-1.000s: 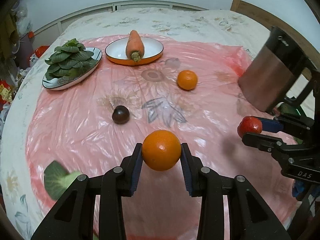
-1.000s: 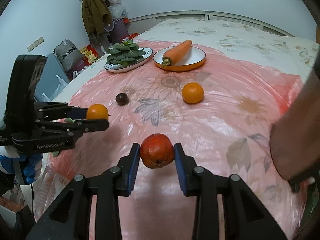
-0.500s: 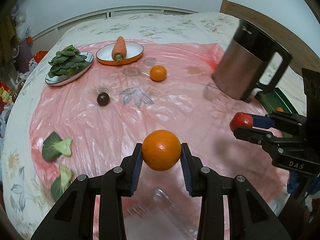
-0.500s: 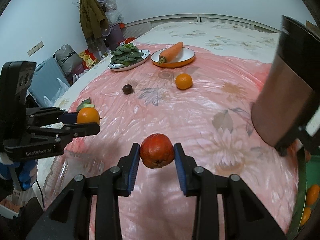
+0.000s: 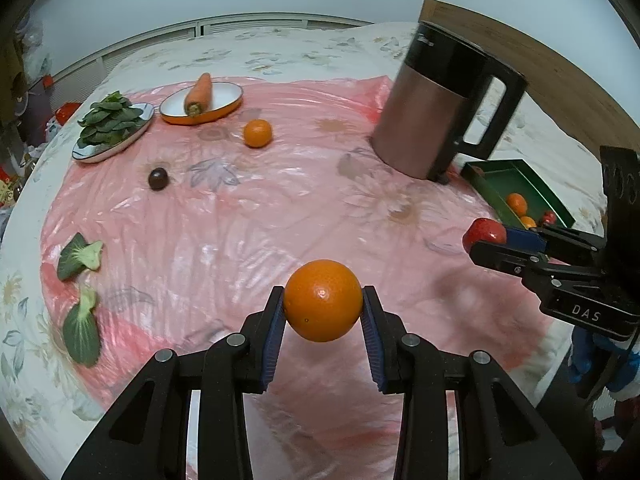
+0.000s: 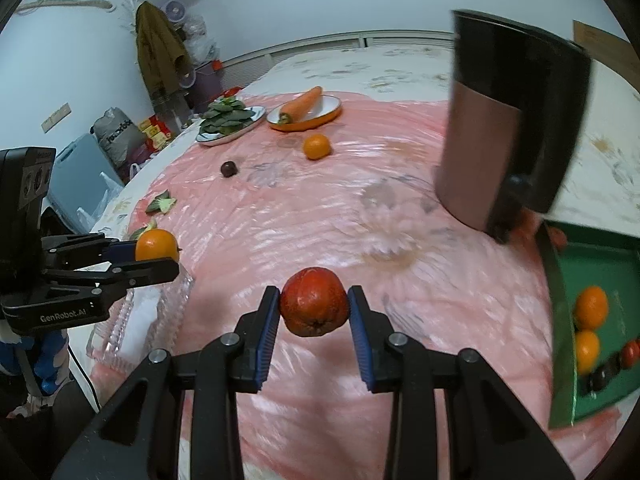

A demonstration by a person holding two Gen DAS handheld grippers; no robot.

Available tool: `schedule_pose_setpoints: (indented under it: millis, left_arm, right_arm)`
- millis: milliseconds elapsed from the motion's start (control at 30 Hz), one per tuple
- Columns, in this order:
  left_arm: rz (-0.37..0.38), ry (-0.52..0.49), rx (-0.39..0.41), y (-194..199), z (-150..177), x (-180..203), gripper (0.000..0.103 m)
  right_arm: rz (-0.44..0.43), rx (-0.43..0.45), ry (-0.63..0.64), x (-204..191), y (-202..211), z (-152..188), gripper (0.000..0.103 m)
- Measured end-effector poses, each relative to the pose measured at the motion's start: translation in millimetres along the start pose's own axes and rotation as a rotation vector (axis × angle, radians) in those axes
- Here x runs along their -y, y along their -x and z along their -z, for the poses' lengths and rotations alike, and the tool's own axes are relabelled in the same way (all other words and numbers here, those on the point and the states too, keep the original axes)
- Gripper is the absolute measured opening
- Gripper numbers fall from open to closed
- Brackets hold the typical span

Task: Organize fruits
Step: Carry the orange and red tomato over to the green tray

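My left gripper [image 5: 323, 307] is shut on an orange [image 5: 323, 300] and holds it above the pink cloth; it also shows in the right wrist view [image 6: 156, 256], over a clear glass tray [image 6: 136, 316]. My right gripper [image 6: 314, 307] is shut on a red fruit [image 6: 314, 300]; in the left wrist view it [image 5: 486, 236] is at the right, near a green tray [image 5: 516, 184] holding oranges and small dark and red fruits. A second orange [image 5: 257, 133] and a dark round fruit [image 5: 158, 178] lie on the cloth.
A copper kettle [image 5: 432, 104] stands far right beside the green tray [image 6: 560, 320]. A carrot in an orange-rimmed dish [image 5: 200, 96] and a plate of greens [image 5: 112, 128] sit at the far side. Two loose green leaves [image 5: 80, 260] lie at the left edge.
Both grippers have pulled back and risen with their fruits. The kettle, the green tray and the glass tray have come into view.
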State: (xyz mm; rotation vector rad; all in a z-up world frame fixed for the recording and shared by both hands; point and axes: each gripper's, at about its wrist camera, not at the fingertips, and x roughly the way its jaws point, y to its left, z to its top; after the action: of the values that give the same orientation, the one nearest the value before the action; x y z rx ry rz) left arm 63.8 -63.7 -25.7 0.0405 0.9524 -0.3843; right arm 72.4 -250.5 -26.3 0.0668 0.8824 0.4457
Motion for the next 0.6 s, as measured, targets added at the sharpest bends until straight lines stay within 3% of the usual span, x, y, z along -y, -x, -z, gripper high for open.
schedule_pose_setpoints:
  millis: [600]
  left_arm:
    - [0.045, -0.17, 0.027, 4.1, -11.5, 120.4, 0.032]
  right_arm:
    - [0.134, 0.061, -0.113, 81.8, 72.5, 46.9, 0.035]
